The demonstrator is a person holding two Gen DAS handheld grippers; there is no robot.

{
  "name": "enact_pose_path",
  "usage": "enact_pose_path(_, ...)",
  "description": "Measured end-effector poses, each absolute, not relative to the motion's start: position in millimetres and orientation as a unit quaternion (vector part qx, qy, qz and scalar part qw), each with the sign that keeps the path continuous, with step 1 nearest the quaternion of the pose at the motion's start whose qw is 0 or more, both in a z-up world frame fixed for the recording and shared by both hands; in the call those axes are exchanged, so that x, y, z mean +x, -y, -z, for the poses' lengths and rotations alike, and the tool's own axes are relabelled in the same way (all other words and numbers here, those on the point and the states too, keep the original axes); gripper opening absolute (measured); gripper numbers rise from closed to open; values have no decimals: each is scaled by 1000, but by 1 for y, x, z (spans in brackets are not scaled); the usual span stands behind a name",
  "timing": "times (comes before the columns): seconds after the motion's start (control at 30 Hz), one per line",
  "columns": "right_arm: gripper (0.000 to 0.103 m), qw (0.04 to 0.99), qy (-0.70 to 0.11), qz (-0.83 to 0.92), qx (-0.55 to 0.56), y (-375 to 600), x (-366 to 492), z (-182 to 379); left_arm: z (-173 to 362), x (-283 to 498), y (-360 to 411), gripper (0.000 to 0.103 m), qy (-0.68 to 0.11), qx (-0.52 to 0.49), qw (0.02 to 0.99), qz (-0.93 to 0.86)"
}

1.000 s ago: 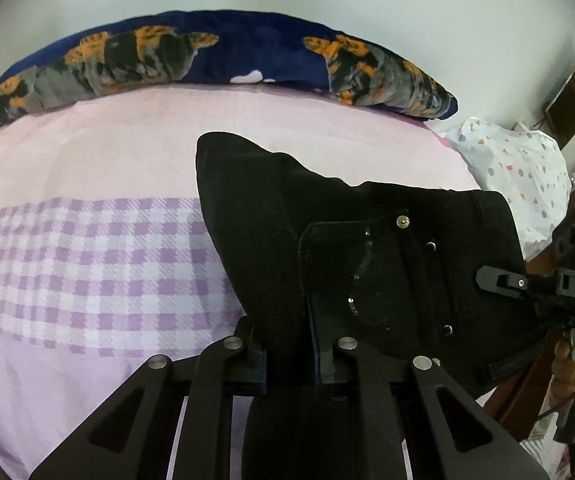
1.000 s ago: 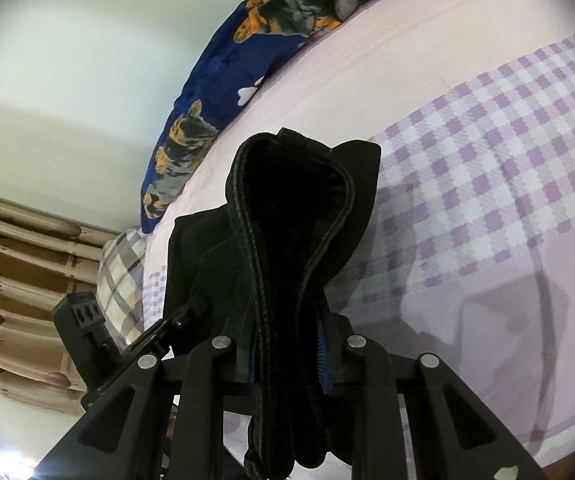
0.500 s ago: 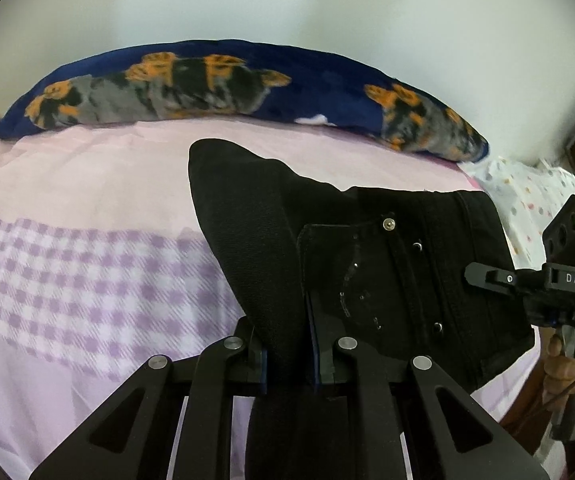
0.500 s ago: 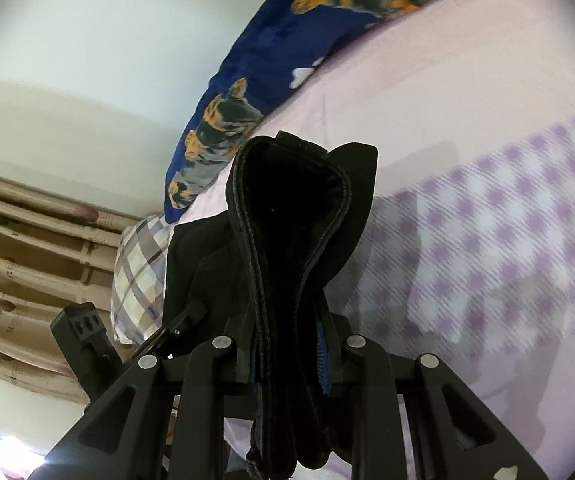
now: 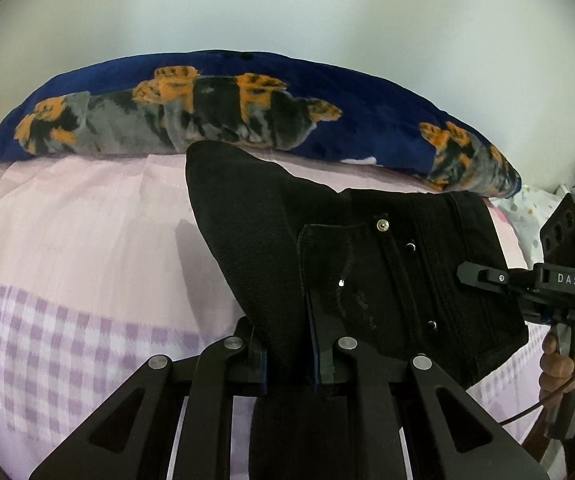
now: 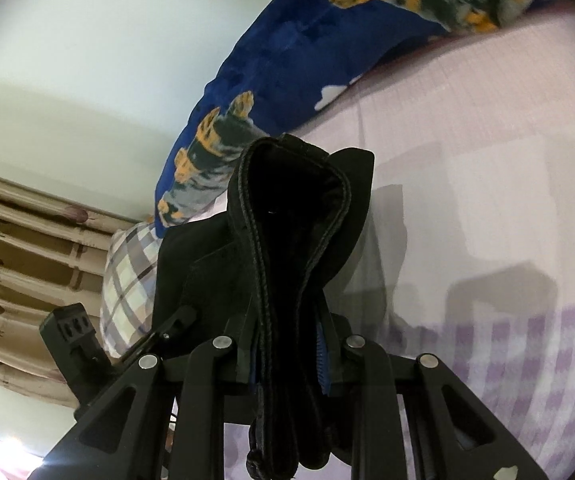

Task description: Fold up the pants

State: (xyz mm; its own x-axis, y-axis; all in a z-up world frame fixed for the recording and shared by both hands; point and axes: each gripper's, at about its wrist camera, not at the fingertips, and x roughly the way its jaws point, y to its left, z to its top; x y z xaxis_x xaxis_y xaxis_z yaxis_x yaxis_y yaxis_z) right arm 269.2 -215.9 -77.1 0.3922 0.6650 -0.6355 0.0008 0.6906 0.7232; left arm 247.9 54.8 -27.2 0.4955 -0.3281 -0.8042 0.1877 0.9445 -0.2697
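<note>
Black pants hang by their waistband, held up above the bed. My left gripper is shut on one end of the waistband, with the fabric bunched between its jaws. My right gripper is shut on the other end, a thick fold of the waistband standing up from its jaws. The right gripper also shows at the right edge of the left wrist view, touching the pants' side. The left gripper's body shows at the lower left of the right wrist view. The legs are hidden below.
The bed has a pink sheet with purple checks. A long blue pillow with orange and grey animal print lies along the white wall. A plaid pillow and curtains are at the left. A dotted white cloth lies at the right.
Both grippers have risen and tilted up with the pants. The blue pillow and wall fill more of each view, and the checked sheet has dropped lower. The grips have not changed.
</note>
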Motion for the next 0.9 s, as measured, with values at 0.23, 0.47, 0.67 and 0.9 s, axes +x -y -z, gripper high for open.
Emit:
enact_pose_path(0.23, 22, 797, -504, -178, 280, 215, 282, 104, 73, 268, -63, 26, -494, -50, 859, 125)
enact_pose_path(0.47, 38, 833, -496, -141, 200, 205, 274, 113, 96, 264, -73, 52, -488, -52, 864, 113)
enact_pose_path(0.67, 57, 845, -484, -120, 190, 208, 265, 114, 97, 259, -78, 68, -490, -47, 866, 91)
enact_pose_path(0.9, 71, 860, -475, -89, 166, 204, 231, 107, 93, 234, -79, 73, -508, -48, 857, 69)
